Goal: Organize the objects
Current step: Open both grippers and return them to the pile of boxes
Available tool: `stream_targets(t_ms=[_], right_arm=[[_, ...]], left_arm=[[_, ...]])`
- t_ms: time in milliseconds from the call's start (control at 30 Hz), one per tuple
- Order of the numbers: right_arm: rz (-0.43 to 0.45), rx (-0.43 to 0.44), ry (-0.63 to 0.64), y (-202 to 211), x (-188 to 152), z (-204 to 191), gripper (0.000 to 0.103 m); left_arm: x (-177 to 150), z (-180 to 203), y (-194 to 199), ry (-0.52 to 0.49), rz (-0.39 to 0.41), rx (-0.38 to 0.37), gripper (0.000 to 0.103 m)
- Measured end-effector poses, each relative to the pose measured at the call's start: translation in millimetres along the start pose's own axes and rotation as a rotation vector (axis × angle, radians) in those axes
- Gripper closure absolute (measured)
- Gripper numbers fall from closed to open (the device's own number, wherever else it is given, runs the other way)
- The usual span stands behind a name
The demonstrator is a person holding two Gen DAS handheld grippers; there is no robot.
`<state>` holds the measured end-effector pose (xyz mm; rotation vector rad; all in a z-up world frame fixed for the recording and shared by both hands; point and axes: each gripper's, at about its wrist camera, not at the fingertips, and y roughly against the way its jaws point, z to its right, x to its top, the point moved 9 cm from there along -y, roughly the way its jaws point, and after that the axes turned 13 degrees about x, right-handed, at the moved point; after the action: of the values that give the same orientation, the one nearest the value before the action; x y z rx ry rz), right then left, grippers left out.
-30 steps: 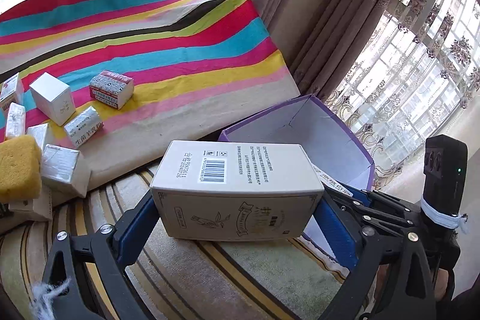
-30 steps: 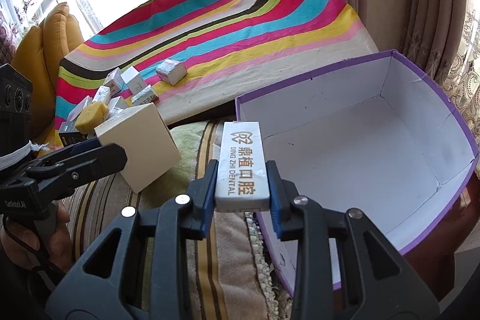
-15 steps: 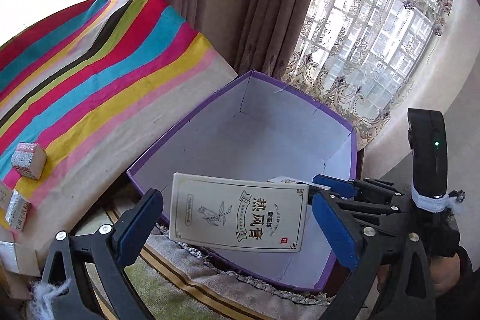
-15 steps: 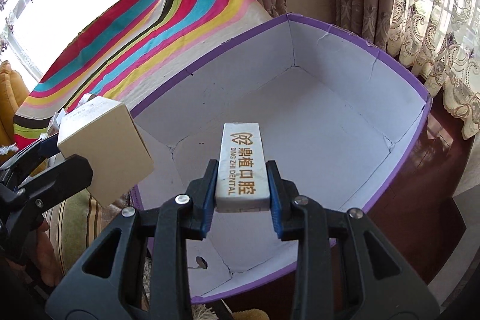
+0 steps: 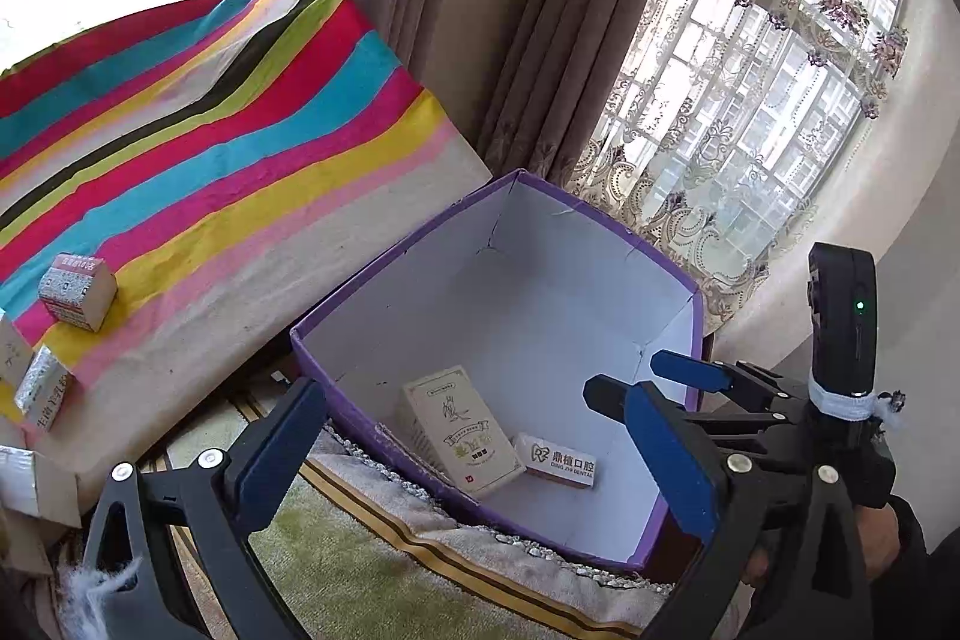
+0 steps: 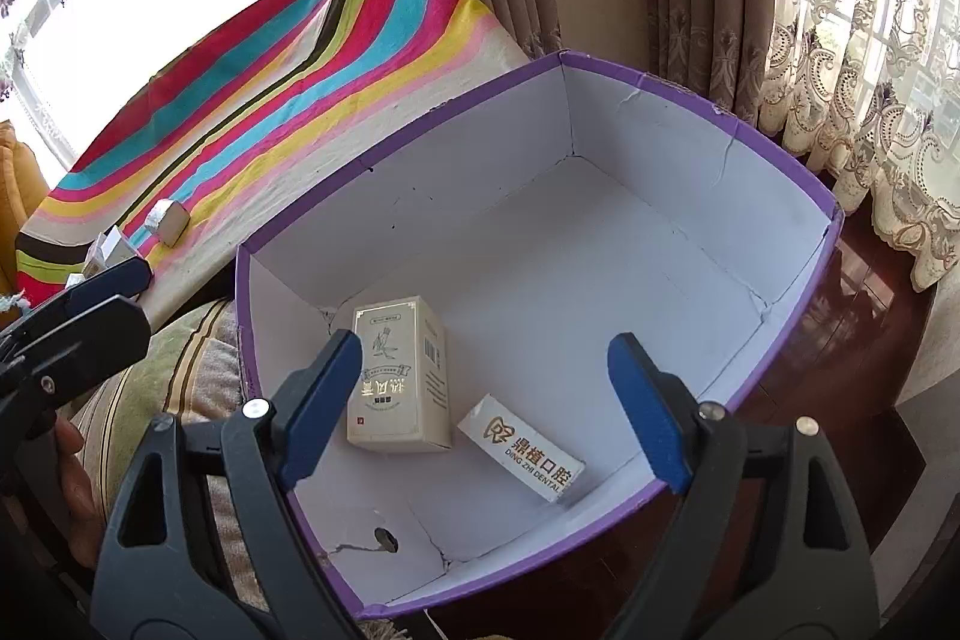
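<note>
Curtains and a lace-hung window back the scene, and below them sits the purple bin (image 6: 780,148) with its white inside, beside the striped cloth (image 5: 228,148).

Both your claws have just let go. A second ago the left claw (image 5: 474,442) held the cream carton and the right claw (image 6: 480,412) held the narrow dental box; half a second ago the carton was already dropping while the right one was clamped on its box over the bin. Now both stand wide apart with nothing between the blue pads.

The cream carton (image 6: 399,376) lies flat on the bin floor, just ahead of your right claw and toward its left pad. The dental box (image 6: 521,448) lies flat too, ahead of the right claw between its pads. The two are near each other but look apart in the right wrist view; in the left wrist view they seem to touch at a corner, so you cannot be sure.

That means two items are sorted, and most of the bin floor beyond them is bare.

Work remains, I judge: off to the left of your left claw, small boxes wait on the cloth, among them a patterned box (image 5: 78,289) and a foil-wrapped pack (image 5: 45,394). You will likely need to swing both claws back that way, lifting clear of the bin's near wall first.
</note>
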<state>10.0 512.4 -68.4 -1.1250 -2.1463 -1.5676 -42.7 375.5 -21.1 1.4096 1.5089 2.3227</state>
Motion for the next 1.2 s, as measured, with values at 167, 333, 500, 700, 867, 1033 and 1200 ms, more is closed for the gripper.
stream_targets(t_ms=[167, 333, 500, 700, 867, 1033, 1200], right_arm=[[-0.013, 0.055, 0.015, -2, -1, -15, 0.017], [-0.045, 0.112, 0.026, -6, -5, -36, 0.017], [-0.057, 0.156, 0.079, -9, -10, -65, 0.017], [-0.068, 0.190, 0.139, -8, -14, -97, 0.017], [-0.099, 0.207, 0.196, -14, -20, -125, 0.017], [-0.129, 0.230, 0.252, -23, -31, -154, 0.017], [-0.128, 0.253, 0.301, -29, -37, -182, 0.017]], left_arm=[[-8, -17, 12, 0.046, 0.012, 0.034, 0.002], [-23, -46, 33, 0.112, 0.042, 0.073, 0.002], [-46, -82, 59, 0.183, 0.059, 0.127, 0.003], [-81, -127, 91, 0.288, 0.076, 0.191, 0.006], [-106, -157, 116, 0.370, 0.098, 0.229, 0.008], [-123, -182, 133, 0.420, 0.111, 0.262, 0.010], [-130, -208, 151, 0.437, 0.130, 0.322, 0.017]])
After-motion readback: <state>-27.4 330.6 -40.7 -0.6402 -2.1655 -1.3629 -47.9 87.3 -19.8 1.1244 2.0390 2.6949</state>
